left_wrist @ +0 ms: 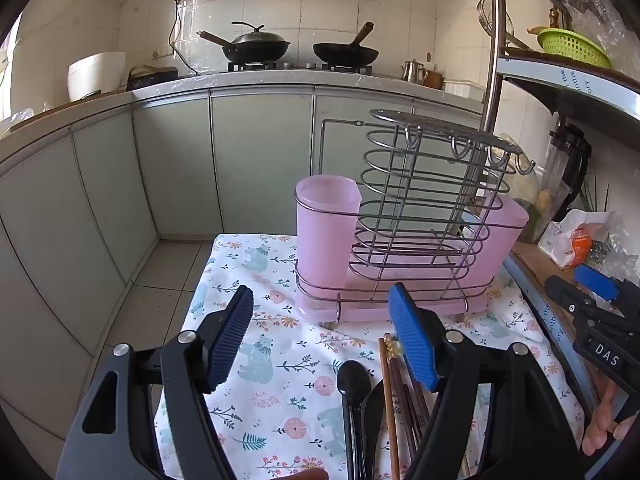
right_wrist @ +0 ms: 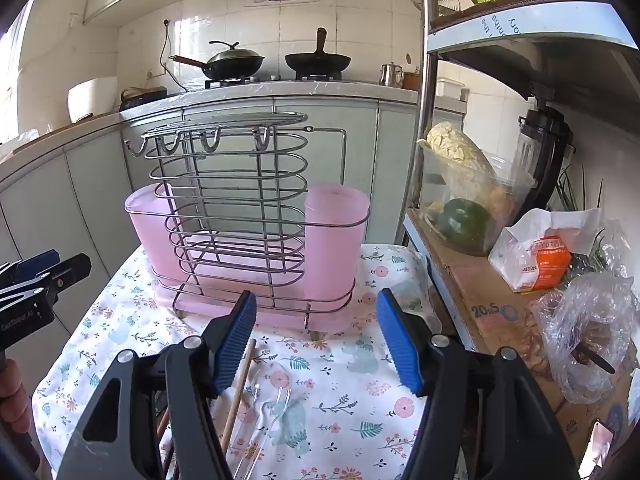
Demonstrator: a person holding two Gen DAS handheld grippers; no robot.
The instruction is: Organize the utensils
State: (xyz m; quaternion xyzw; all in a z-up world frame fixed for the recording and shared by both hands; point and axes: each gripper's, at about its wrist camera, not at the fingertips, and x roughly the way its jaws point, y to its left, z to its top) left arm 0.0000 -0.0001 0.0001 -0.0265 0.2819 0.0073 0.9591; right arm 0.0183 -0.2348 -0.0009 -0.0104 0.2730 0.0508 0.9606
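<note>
Chopsticks (left_wrist: pixel 390 408) & black spoon (left_wrist: pixel 354 384) handles cut off by btm edge.

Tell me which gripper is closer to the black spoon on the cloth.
Left. The black spoon lies just ahead of the left gripper, between its open fingers; the right gripper hovers off to the side.

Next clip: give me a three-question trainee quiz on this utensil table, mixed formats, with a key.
1. True or false: the left gripper is shut on the black spoon.
2. Which colour are the cups in the wire rack? A green, B pink, C white.
3. Fill in: the wooden chopsticks lie on a ____-patterned cloth.

Key: 1 false, both it and the right gripper are open and empty. 2 B, see the pink cup. 3 floral.
</note>
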